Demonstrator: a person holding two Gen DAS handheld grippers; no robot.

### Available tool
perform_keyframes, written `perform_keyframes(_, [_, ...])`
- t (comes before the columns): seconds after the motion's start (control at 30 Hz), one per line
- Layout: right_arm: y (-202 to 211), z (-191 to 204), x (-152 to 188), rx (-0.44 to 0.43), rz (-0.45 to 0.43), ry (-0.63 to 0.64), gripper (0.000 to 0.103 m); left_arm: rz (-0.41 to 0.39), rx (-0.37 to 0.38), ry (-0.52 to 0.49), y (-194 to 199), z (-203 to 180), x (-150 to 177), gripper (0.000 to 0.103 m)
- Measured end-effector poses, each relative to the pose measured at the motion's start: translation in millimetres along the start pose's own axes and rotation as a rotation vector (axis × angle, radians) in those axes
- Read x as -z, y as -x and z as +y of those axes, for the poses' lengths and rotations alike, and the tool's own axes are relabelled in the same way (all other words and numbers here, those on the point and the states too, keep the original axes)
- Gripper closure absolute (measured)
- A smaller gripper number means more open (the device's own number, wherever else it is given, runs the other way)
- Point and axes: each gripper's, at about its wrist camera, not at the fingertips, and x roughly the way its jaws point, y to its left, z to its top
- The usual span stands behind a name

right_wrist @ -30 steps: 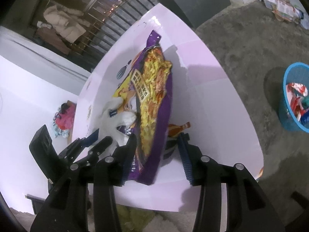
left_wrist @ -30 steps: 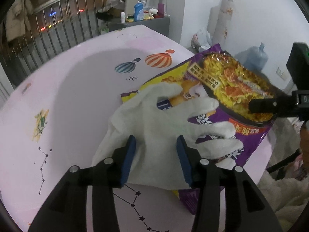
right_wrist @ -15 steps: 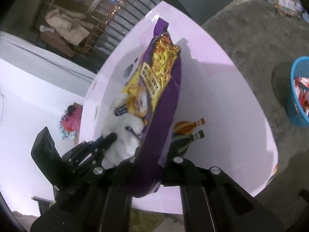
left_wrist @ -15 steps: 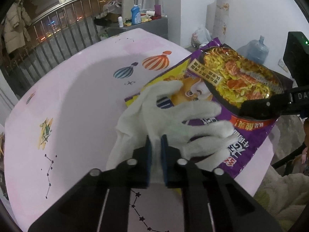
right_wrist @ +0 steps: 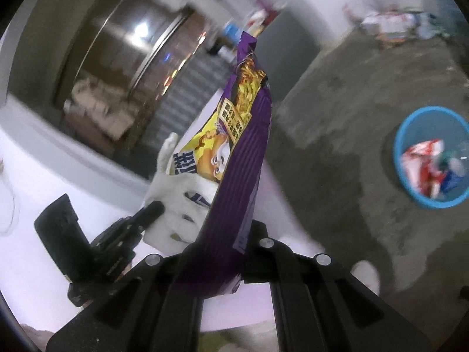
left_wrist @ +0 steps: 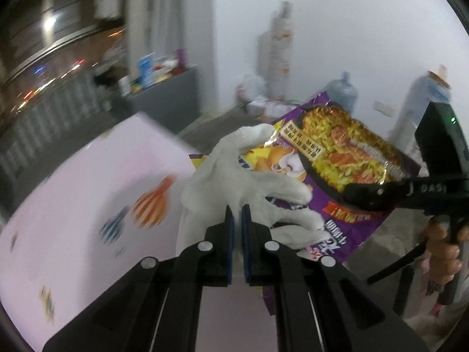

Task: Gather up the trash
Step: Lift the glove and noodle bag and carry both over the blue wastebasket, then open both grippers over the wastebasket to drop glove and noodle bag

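Left gripper (left_wrist: 237, 215) fingers pinch white glove (left_wrist: 234, 176). Right gripper (right_wrist: 225, 234) fingers clamp purple noodle packet (right_wrist: 243, 152) above pink desk (left_wrist: 88, 182); blue trash basket (right_wrist: 401, 158) on floor.

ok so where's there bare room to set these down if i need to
The pink table is bare left of the white glove, apart from its printed balloons. The grey floor lies open between the table edge and the blue basket. It is crowded around the purple noodle packet.

Both the white glove (left_wrist: 234, 187) and the purple noodle packet (left_wrist: 346, 176) have been lifted off the pink table (left_wrist: 88, 205).
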Motion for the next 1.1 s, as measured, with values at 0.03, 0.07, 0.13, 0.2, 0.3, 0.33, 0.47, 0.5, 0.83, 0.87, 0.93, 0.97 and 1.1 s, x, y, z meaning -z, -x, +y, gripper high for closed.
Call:
perform_keyframes(0.03, [9,-12,-5,0.017,-0.032,-0.021,0.103,-0.004,0.023,-0.026,-10,-12,-13,0.098])
perform_keyframes(0.07, [16,-22,-9,0.032,-0.055,-0.042,0.103,-0.005,0.045,-0.046,-19,-22,-25,0.098])
perform_keyframes(0.13, [30,-46,-17,0.055,-0.098,-0.091,0.103,0.002,0.108,-0.07,-41,-47,-48,0.098])
perform_keyframes(0.2, [39,-71,-23,0.105,-0.136,-0.142,0.103,0.019,0.171,-0.084,-63,-68,-68,0.098])
perform_keyframes(0.3, [46,-113,-31,0.157,-0.177,-0.227,0.103,0.054,0.231,-0.117,-106,-104,-92,0.098])
perform_keyframes(0.33, [46,-125,-34,0.173,-0.185,-0.25,0.103,0.069,0.246,-0.125,-119,-114,-97,0.098])
perform_keyframes(0.47, [40,-170,-40,0.238,-0.208,-0.33,0.102,0.16,0.315,-0.136,-186,-147,-112,0.098])
perform_keyframes(0.5, [38,-179,-40,0.252,-0.212,-0.345,0.102,0.183,0.318,-0.137,-207,-156,-113,0.098])
perform_keyframes(0.83, [-15,-292,-39,0.465,-0.125,-0.459,0.061,0.452,0.348,-0.118,-371,-209,-86,0.058])
perform_keyframes(0.87, [-21,-302,-35,0.489,-0.101,-0.465,0.057,0.473,0.342,-0.118,-380,-211,-80,0.058])
perform_keyframes(0.93, [-25,-311,-31,0.533,-0.074,-0.477,0.056,0.514,0.332,-0.102,-392,-211,-72,0.058])
perform_keyframes(0.97, [-22,-313,-28,0.519,-0.087,-0.489,0.052,0.521,0.338,-0.088,-395,-210,-71,0.058])
perform_keyframes(1.1, [-4,-306,-27,0.498,-0.165,-0.474,0.041,0.481,0.338,-0.053,-389,-195,-77,0.055])
